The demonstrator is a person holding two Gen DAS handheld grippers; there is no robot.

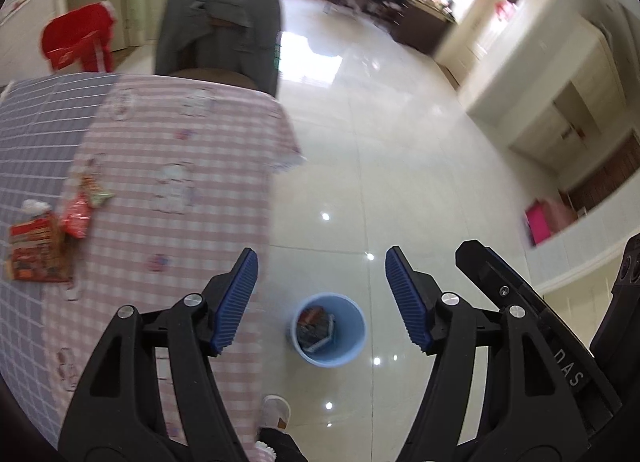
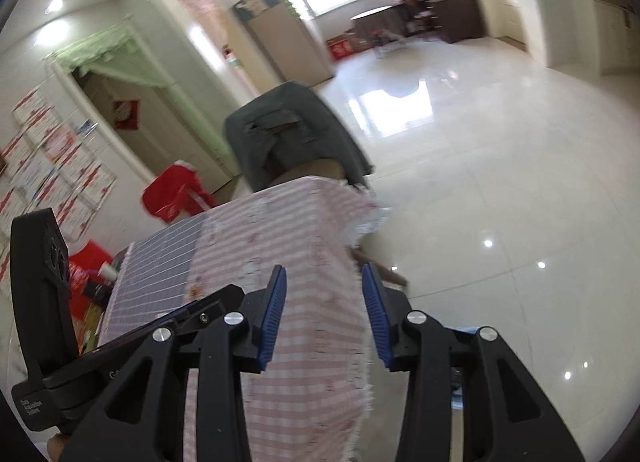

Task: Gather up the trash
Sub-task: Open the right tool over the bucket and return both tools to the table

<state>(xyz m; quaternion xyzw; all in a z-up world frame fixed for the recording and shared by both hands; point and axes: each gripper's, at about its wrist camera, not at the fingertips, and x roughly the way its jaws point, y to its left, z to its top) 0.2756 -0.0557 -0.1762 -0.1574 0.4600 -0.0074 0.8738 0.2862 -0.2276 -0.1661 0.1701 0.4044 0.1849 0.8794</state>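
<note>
Left hand-held gripper (image 1: 322, 282) hung released and empty above the blue bin (image 1: 329, 329) holding wrappers; right hand-held gripper (image 2: 324, 316), also released, hovered over the checked tabletop (image 2: 280, 221)

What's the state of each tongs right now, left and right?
Left tongs: open, empty, above the blue bin on the floor.
Right tongs: open, empty, over the edge of the pink checked tablecloth.
</note>
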